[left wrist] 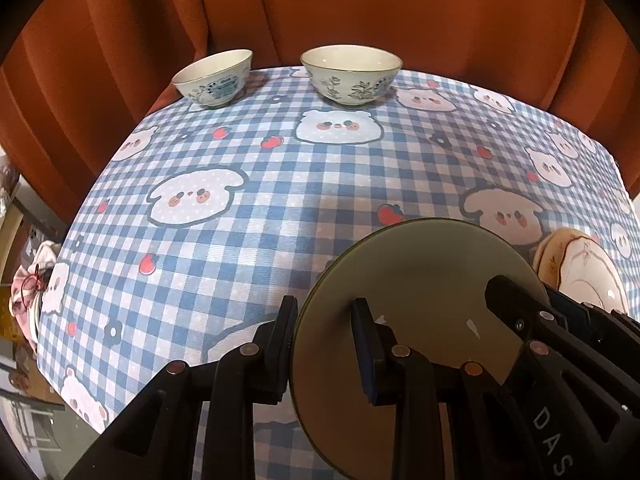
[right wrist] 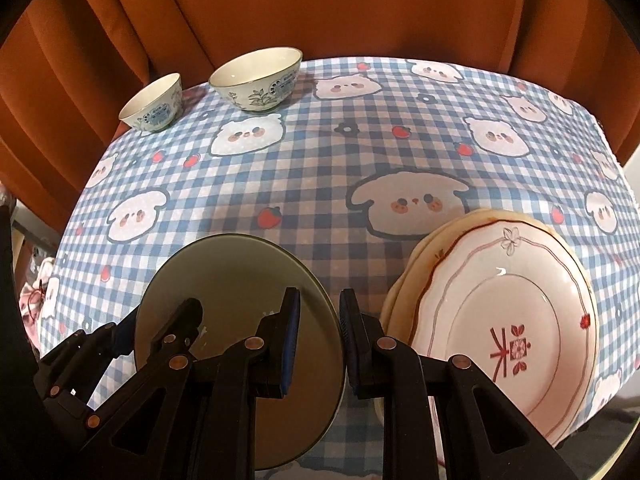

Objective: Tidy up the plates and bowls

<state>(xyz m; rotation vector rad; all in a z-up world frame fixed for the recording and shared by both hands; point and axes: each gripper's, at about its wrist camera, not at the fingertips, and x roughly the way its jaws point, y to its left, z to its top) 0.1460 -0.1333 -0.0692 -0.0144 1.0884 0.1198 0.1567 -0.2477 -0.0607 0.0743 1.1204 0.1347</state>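
A dark olive plate [left wrist: 432, 272] [right wrist: 240, 272] hangs low over the checked tablecloth [left wrist: 280, 184] near its front edge. My left gripper [left wrist: 325, 312] is shut on its left rim, one finger under and one over. My right gripper [right wrist: 320, 300] is shut on the opposite rim. Each gripper also shows in the other view: the right gripper [left wrist: 520, 304] and the left gripper [right wrist: 156, 320]. Just right of the olive plate lies a stack of pink-patterned plates [right wrist: 500, 320] [left wrist: 580, 268]. A small bowl [left wrist: 214, 78] [right wrist: 152, 102] and a larger bowl [left wrist: 352, 74] [right wrist: 256, 80] stand upright at the back left.
A rust-orange curtain [left wrist: 360, 0] hangs right behind the table's far edge. Past the left edge lies some pink cloth clutter [left wrist: 32, 288]. The cloth between the bowls and the plates is bare.
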